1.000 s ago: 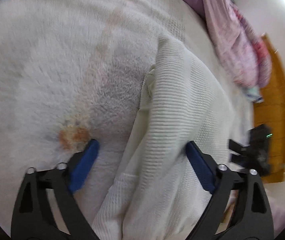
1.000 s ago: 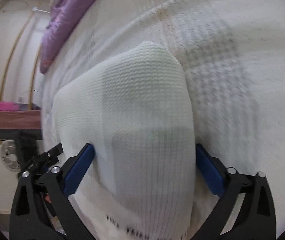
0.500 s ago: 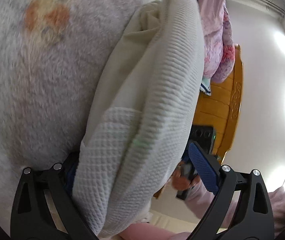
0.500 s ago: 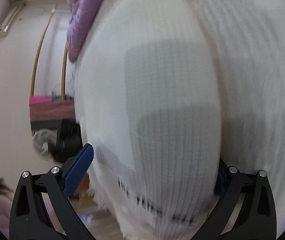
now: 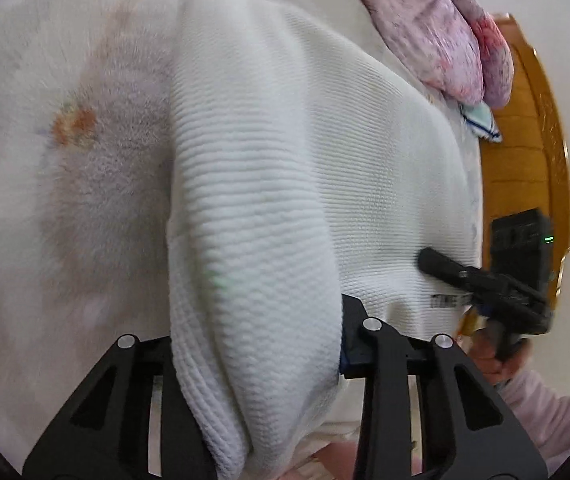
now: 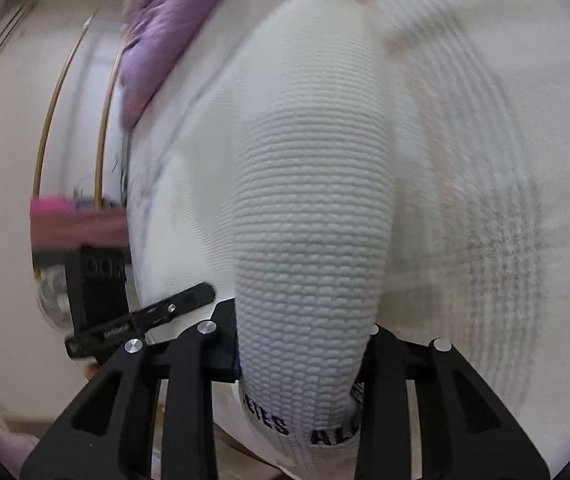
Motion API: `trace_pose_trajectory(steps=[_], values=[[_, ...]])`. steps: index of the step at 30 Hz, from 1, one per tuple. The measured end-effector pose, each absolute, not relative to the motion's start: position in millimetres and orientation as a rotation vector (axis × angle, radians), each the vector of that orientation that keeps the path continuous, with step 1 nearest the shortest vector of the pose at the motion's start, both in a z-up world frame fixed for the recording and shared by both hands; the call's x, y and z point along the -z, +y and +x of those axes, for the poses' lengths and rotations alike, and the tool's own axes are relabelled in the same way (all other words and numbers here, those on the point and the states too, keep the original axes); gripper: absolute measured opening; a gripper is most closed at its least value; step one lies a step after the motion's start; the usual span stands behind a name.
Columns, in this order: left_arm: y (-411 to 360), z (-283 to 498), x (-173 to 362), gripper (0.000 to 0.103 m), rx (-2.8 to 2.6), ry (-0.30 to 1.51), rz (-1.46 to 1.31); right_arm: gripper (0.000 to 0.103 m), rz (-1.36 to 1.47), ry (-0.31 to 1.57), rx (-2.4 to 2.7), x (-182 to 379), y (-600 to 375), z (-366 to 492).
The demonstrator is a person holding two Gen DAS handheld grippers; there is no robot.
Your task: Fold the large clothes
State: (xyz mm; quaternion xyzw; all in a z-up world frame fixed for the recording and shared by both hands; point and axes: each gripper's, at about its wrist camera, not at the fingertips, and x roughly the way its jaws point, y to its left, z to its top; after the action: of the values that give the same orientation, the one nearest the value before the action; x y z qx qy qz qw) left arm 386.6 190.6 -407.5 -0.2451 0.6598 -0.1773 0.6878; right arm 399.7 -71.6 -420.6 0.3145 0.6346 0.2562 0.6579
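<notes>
Left wrist view: pretty much filled by the white knit garment (image 5: 253, 208), which is being bunched into a thick fold running up the middle of the frame.
Left gripper (image 5: 257, 344): its jaws have just been closing and are being pressed onto that fold, so the knit is clamped between them; the pads themselves are mostly being hidden by the fabric.
Where the garment is: being held up off the fuzzy white blanket (image 5: 45, 240), with the rest of it draped away toward the right.
Blanket detail: an orange blotchy motif (image 5: 75, 126) is being shown left of the fold, clear of the garment.
Background clutter: a pink bundle of bedding (image 5: 437, 28) is being seen at the top right, next to an orange wooden panel (image 5: 525, 168).
Right gripper from the left view (image 5: 485, 280): being held by a hand (image 5: 497, 356) at the right edge, its black finger lying against the garment's hem.
Right wrist view: blurry, and again mostly blocked by the garment (image 6: 313, 200).
Right gripper (image 6: 301, 356): jaws have just been closing too, and are being clamped on a rounded fold with black lettering (image 6: 301, 432) along its lower edge.
Other stuff: a purple pillow (image 6: 165, 28) is being seen at the top left, and the left gripper's black finger (image 6: 157, 316) is poking in at the lower left.
</notes>
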Motion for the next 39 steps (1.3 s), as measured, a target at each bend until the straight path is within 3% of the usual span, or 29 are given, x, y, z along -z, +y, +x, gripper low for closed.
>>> trace_pose_trajectory(steps=[12, 20, 28, 39], values=[[132.6, 314.4, 255.0, 0.034, 0.429, 1.373, -0.428, 0.029, 0.704, 1.320, -0.568, 278.1, -116.0, 329.5], [55.8, 261.9, 184.4, 0.034, 0.507, 1.311, -0.363, 0.029, 0.678, 1.187, -0.530, 200.8, -184.5, 278.5], [-74.8, 215.7, 159.5, 0.034, 0.555, 1.261, -0.311, 0.029, 0.638, 1.069, -0.525, 173.1, -304.4, 222.3], [-276.5, 195.7, 164.0, 0.034, 0.569, 1.260, -0.265, 0.029, 0.615, 1.015, -0.489, 158.9, -488.4, 188.2]])
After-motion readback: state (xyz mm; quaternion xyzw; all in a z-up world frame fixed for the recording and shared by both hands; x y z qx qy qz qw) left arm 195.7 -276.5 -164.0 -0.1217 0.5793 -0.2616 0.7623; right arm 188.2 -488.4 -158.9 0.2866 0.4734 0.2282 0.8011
